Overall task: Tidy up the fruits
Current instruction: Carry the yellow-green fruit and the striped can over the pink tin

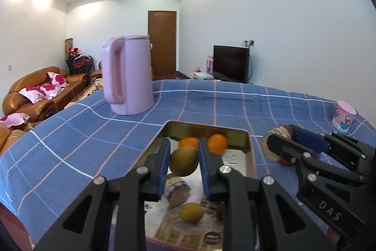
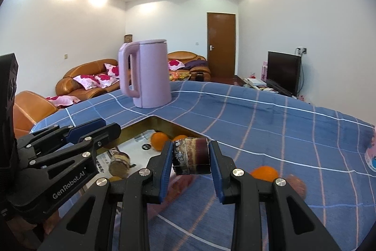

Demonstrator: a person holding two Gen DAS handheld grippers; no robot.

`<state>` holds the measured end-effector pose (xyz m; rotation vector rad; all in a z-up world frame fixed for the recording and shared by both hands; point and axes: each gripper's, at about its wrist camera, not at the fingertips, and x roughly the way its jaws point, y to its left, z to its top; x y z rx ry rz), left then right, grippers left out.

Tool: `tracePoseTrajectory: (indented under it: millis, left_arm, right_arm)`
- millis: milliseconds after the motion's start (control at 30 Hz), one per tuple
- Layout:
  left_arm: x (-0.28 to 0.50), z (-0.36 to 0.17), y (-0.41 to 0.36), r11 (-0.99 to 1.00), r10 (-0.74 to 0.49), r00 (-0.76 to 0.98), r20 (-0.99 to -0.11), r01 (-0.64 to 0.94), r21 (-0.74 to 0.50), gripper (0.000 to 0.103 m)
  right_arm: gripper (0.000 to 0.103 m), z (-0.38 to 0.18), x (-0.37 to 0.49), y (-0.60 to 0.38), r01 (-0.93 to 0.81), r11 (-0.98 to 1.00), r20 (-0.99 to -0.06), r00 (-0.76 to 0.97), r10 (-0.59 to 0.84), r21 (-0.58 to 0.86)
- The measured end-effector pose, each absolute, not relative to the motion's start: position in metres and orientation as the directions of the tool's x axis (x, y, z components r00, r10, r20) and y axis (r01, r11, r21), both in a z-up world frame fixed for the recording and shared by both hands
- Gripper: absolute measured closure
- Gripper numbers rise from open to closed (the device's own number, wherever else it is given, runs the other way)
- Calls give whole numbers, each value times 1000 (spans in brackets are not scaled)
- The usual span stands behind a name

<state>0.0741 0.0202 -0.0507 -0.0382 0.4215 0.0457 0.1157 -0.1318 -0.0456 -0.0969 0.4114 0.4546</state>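
Observation:
My left gripper (image 1: 184, 145) is shut on a round brown-green fruit (image 1: 184, 164), held above the gold-rimmed tray (image 1: 249, 145). In the tray lie two oranges (image 1: 217, 144), a cut cane piece (image 1: 178, 195) and another brown-green fruit (image 1: 190, 212). My right gripper (image 2: 191, 145) is shut on a purple-brown cane segment (image 2: 190, 157), held over the cloth just right of the tray (image 2: 162, 121). It also shows at the right of the left wrist view, right gripper (image 1: 282, 134). At the left of the right wrist view is the left gripper (image 2: 110, 126).
A pink kettle (image 1: 128, 77) stands on the blue checked tablecloth (image 1: 82, 133) beyond the tray. A pink mug (image 1: 343, 117) sits at the far right. An orange (image 2: 264, 173) and a blurred brownish fruit (image 2: 297, 182) lie on the cloth under my right gripper.

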Motion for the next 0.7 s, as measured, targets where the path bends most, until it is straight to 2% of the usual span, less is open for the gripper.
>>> tracePoseTrajectory:
  millis: [400, 700]
  left_arm:
    - [75, -62, 49, 993, 88, 883, -462, -113, -26, 78]
    - [80, -74, 57, 993, 84, 857, -509, -116, -32, 78]
  right_arm:
    - [70, -55, 132, -94, -512, 859, -460, 762, 456, 4]
    - [70, -62, 142, -76, -538, 843, -517, 721, 462, 2]
